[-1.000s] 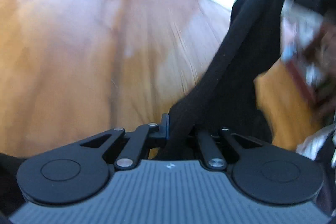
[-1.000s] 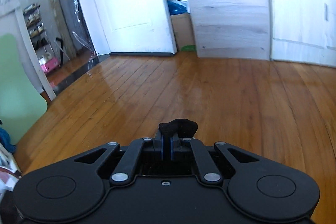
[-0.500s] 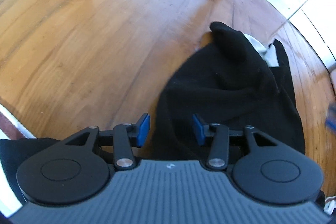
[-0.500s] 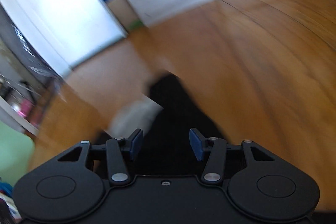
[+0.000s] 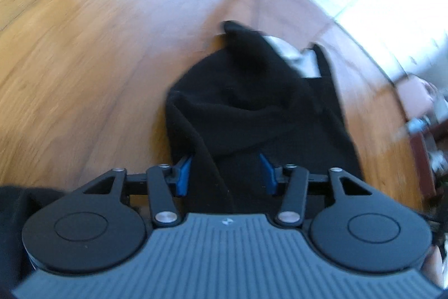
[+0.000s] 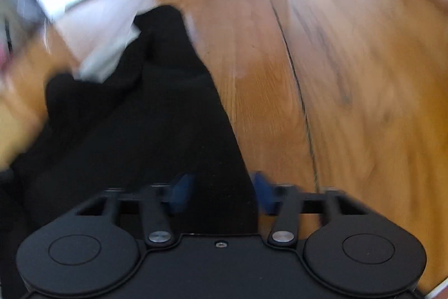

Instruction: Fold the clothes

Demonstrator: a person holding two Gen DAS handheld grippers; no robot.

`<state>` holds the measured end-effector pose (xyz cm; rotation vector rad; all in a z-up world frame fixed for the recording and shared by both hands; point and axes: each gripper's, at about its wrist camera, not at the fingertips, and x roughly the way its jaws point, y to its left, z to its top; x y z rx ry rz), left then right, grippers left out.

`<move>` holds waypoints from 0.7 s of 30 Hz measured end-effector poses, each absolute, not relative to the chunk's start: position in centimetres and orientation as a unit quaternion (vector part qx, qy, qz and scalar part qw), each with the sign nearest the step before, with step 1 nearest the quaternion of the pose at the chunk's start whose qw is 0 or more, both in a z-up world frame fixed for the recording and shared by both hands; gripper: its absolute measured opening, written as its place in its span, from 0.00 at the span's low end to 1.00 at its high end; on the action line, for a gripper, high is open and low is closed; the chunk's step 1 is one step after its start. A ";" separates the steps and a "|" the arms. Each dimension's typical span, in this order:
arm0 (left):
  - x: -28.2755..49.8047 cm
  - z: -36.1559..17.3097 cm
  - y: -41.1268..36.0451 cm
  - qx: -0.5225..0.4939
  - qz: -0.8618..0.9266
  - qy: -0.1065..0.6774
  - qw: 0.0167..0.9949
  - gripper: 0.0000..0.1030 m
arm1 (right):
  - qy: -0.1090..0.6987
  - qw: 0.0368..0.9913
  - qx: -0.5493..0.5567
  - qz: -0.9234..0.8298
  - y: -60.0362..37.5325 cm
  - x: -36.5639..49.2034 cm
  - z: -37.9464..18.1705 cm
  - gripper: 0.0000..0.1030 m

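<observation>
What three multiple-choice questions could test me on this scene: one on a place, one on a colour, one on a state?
1. Where does the black garment lie?
A. on a bed
B. on the wooden floor
C. on a hanger

2. What colour are the pads on the left gripper?
A. red
B. yellow
C. blue

3. How does the garment look?
A. rumpled and loosely heaped
B. folded into a neat square
C. rolled into a tight tube

Answers:
1. B: wooden boards show all around the cloth in both views.
2. C: a blue pad stands on each side of the cloth.
3. A: the cloth lies in uneven folds, with a light patch showing at its far end.
</observation>
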<state>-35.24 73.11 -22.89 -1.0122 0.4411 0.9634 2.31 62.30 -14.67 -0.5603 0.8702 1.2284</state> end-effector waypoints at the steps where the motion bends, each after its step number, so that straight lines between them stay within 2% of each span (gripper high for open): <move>1: -35.0 -22.9 73.0 -0.465 0.429 0.192 0.750 0.39 | 0.357 0.702 -0.261 0.558 62.1 1.5 -14.3 0.04; 4: -34.1 -22.5 72.6 -0.443 0.422 0.175 0.771 0.37 | 0.286 0.760 -0.221 0.540 61.1 2.5 -11.8 0.02; 7: -32.6 -22.0 71.6 -0.380 0.467 0.215 0.769 0.40 | 0.226 0.820 -0.160 0.501 60.4 5.1 -10.4 0.03; 9: -32.0 -22.6 71.7 -0.372 0.478 0.235 0.760 0.42 | 0.212 0.850 -0.191 0.443 60.6 6.0 -11.8 0.11; 12: -31.8 -23.9 72.4 -0.398 0.476 0.243 0.745 0.42 | 0.246 0.855 -0.210 0.406 59.9 7.1 -13.2 0.16; 14: -31.9 -24.1 72.3 -0.399 0.483 0.246 0.739 0.43 | 0.276 0.850 -0.162 0.419 58.4 8.0 -12.5 0.33; 15: -32.0 -24.0 72.2 -0.397 0.488 0.247 0.737 0.44 | 0.287 0.848 -0.142 0.421 57.9 8.2 -12.0 0.36; 21: -31.9 -23.3 71.4 -0.398 0.481 0.248 0.741 0.46 | 0.399 0.771 -0.061 0.492 55.6 6.4 -9.9 0.37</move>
